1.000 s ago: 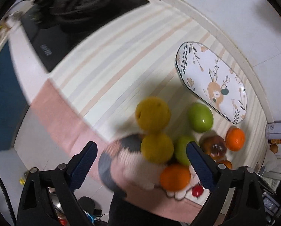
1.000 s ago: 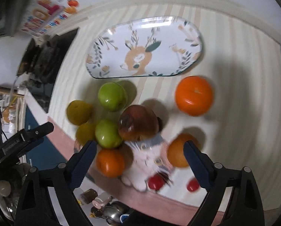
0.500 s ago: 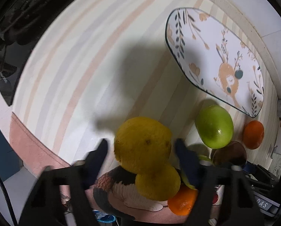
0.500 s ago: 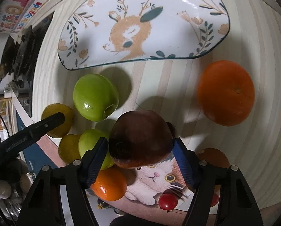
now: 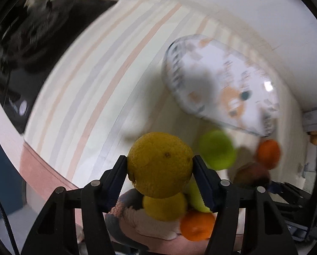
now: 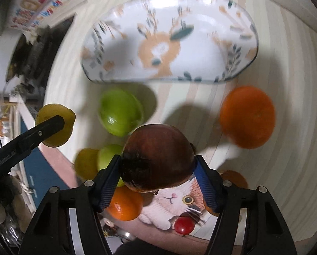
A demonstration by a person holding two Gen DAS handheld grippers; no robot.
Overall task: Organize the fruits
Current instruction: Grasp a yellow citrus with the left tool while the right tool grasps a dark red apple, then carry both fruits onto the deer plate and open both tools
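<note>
Striped mat (image 6: pixel 290 148) in cream, grey and peach covers counter, pink border (image 5: pixel 37 165) along near edge, cat print (image 6: pixel 179 201) at that border. Lying on mat: deer-patterned plate (image 6: pixel 201 63) at far side; green apple (image 6: pixel 120 112) just before plate; orange (image 6: pixel 246 116) to its right; second green apple (image 6: pixel 107 157), yellow fruit (image 6: pixel 85 165), another orange (image 6: pixel 126 208), cherry tomato (image 6: pixel 184 225) near cat print.

Striped mat (image 6: pixel 286 127) open rightward; green apple (image 6: pixel 120 112) fronts the tray (image 6: pixel 239 72).
</note>
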